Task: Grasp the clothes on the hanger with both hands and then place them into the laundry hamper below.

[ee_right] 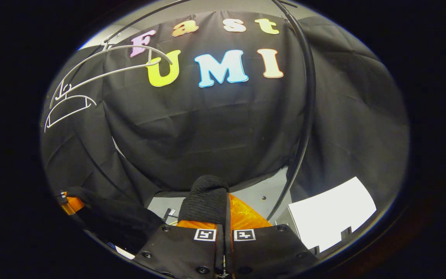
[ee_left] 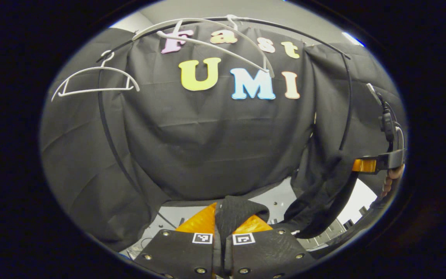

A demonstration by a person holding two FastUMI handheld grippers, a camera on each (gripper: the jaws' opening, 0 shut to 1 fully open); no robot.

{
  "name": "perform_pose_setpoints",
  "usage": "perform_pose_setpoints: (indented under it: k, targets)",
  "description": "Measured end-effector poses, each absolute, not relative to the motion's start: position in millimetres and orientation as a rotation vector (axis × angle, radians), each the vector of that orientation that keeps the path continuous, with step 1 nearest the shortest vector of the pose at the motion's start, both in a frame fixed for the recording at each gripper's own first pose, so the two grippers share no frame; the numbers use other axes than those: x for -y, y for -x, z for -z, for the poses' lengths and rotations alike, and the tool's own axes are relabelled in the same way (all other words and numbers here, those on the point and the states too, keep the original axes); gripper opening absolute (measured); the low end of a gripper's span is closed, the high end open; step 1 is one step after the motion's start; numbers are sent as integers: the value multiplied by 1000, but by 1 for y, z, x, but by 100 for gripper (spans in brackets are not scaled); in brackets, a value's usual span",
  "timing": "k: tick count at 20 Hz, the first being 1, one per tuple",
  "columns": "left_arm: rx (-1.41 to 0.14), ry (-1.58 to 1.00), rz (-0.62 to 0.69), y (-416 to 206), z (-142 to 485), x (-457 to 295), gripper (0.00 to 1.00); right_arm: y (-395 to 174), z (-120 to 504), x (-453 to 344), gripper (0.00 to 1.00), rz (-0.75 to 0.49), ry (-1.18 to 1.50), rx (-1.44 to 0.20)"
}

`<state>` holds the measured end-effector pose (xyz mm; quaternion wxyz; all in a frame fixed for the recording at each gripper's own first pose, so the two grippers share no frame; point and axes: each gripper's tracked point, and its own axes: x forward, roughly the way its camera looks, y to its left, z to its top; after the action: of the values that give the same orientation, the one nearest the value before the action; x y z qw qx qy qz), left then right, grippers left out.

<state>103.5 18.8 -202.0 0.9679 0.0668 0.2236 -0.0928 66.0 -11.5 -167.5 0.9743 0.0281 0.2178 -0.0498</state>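
Left gripper and right gripper — both clamped on dark garment.

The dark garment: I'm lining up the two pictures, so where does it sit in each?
Left gripper view: garment bottom centre, pinched between the left gripper, trailing right to the right gripper.
Right gripper view: garment bottom centre in the right gripper, trailing lower left.
Shared landmark: white hangers, upper left.

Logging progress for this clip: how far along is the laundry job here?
Done: the white hangers hang bare. In hand: the left gripper and right gripper each pinch the dark garment, which stretches between them. Left: lowering it into the hamper.
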Motion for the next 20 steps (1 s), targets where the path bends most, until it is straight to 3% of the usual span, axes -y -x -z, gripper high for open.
perform_pose_setpoints:
  k: [2, 4, 20]
  targets:
    - [-464, -143, 213, -101, 205, -16, 3, -60, 172, -3, 6, 98, -66, -464]
    - [-481, -140, 216, -100, 207, -17, 3, -58, 181, -16, 2, 94, -65, -490]
    - [-656, -99, 181, -103, 235, -14, 3, -83, 261, -53, 4, 36, -16, -677]
